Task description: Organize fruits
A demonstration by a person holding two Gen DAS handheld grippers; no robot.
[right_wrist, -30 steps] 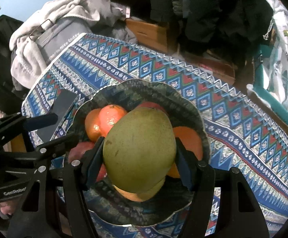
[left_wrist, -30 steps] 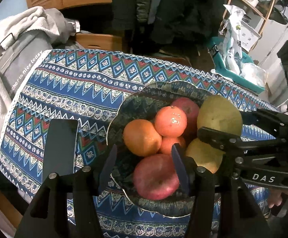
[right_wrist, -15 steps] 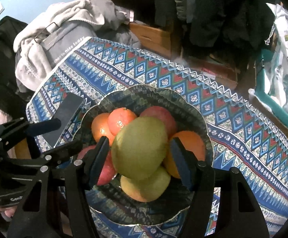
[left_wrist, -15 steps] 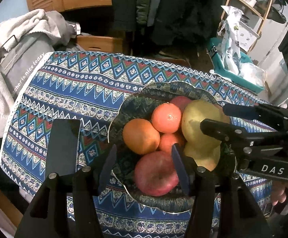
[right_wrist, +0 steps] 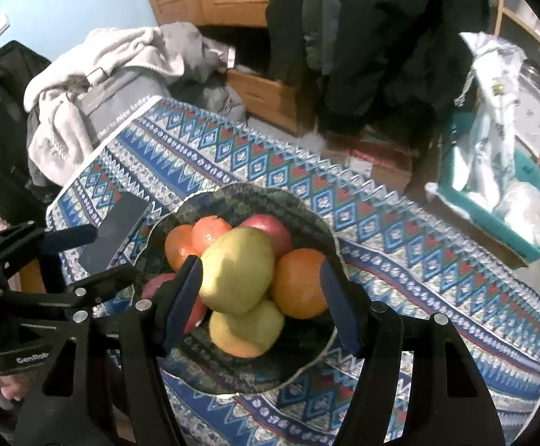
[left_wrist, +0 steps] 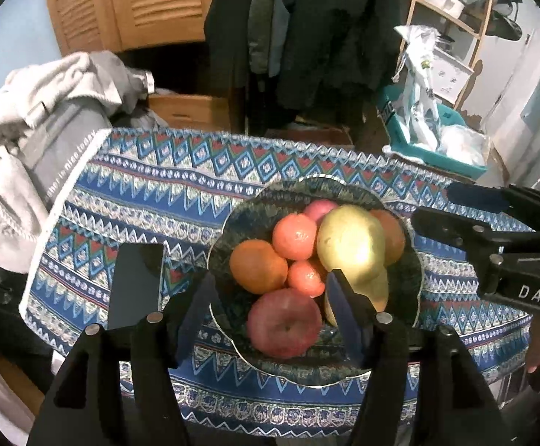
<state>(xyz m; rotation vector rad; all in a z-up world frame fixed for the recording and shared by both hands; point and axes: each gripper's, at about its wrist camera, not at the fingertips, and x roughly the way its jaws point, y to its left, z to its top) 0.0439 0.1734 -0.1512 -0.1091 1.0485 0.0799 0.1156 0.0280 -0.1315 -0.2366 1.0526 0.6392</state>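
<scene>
Both the right gripper [right_wrist: 260,299] and left gripper [left_wrist: 270,306] gape wide and empty low in frame over the bowl [right_wrist: 307,356], whose green pear [right_wrist: 238,273] half-hides a yellower fruit [right_wrist: 247,332] beneath (kind unclear)

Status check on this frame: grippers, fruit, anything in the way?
Left gripper open, empty, over red apple. Right gripper open; green pear resting atop pile in bowl. Phone beside bowl, no obstruction.
</scene>
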